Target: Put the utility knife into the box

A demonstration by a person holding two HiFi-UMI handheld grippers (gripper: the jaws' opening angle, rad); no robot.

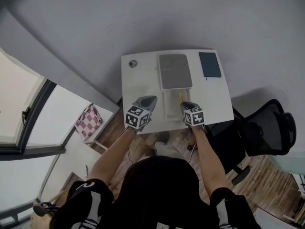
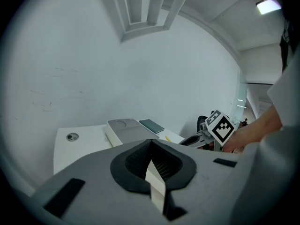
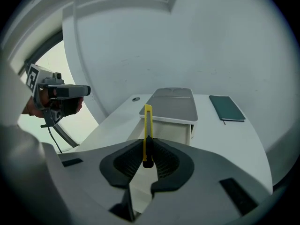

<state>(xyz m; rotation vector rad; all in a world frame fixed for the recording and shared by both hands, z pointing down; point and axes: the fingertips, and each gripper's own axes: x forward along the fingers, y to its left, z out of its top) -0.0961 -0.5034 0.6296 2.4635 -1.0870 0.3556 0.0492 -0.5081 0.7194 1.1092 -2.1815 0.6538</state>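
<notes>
Right gripper (image 3: 148, 144) was clamped on the knife (image 3: 148, 123) over the near table (image 3: 236, 146) edge; left gripper (image 2: 151, 145), to its left, had jaws together and nothing between them. Knife was in hand but not yet in the box (image 3: 171, 108), which lay just beyond, near end apparently open. Remaining, as judged: carry in, release.

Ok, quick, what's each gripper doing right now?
Left gripper: closed, nothing between its jaws.
Right gripper: closed on the yellow utility knife.
</notes>
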